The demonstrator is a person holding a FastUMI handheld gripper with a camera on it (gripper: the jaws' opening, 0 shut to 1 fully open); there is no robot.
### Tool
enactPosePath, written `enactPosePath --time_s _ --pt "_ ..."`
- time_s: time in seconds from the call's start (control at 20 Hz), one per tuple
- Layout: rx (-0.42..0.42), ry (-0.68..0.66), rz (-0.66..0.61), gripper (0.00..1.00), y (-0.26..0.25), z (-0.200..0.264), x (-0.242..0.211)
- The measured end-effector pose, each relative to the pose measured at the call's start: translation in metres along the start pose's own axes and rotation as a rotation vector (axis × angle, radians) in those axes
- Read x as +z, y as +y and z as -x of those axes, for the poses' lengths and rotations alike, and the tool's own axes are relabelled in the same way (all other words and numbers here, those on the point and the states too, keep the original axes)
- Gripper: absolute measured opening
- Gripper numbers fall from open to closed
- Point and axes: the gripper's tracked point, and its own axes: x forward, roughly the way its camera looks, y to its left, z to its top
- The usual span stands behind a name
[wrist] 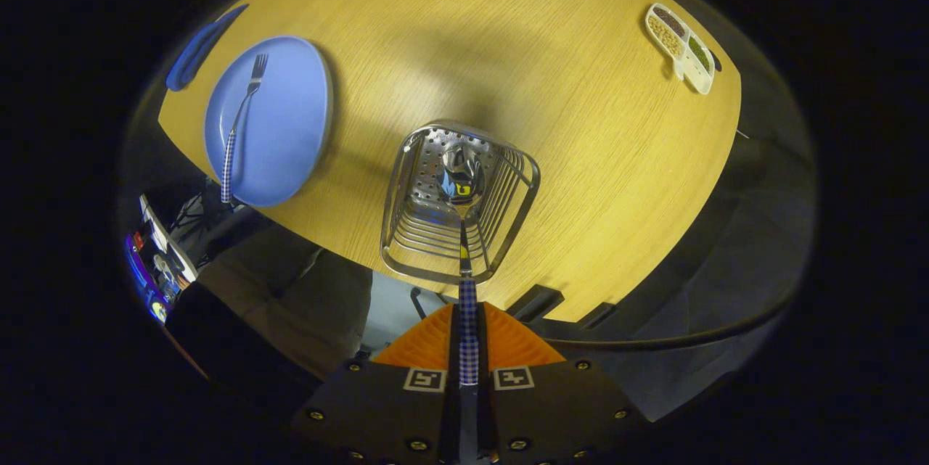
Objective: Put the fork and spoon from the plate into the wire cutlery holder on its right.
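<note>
No brand name or readable writing shows on anything here; the only markings are two square black-and-white coded tags on the gripper's body, one on each finger base.

The round wooden table (450,37) spreads out ahead of the fingers. On it, at about 10 o'clock from the gripper, lies the blue plate (287,124), with the fork (243,109) resting on it, tines pointing away and its checked handle running past the plate's near rim. The wire cutlery holder (406,182) stands at 12 o'clock, just ahead of the fingers and to the right of the plate. At about 2 o'clock, well apart, sits a white divided dish (707,77) of beans and grains.

The gripper (468,338) is closed narrow on the spoon (461,175): both orange fingers (428,345) press its checked handle, and the bowl hangs down inside the holder, over its perforated floor.
</note>
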Motion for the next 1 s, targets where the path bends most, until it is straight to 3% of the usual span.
enactPosePath --time_s 0.35,0.5,0.65,0.7,0.85,0.95,1.0 --pt "0.017 0.002 0.002 0.12 0.002 0.005 0.009" --pt "0.005 -0.023 -0.007 0.34 -0.002 0.012 0.009" --pt "0.012 -0.043 -0.016 0.39 -0.002 0.019 0.007" --pt "0.016 -0.050 -0.021 0.54 -0.001 0.020 0.004" --pt "0.016 -0.092 -0.057 0.62 -0.002 0.028 -0.009" --pt "0.015 -0.151 -0.103 1.00 0.000 0.035 -0.019" --pt "0.013 -0.181 -0.134 0.97 0.002 0.036 -0.025"
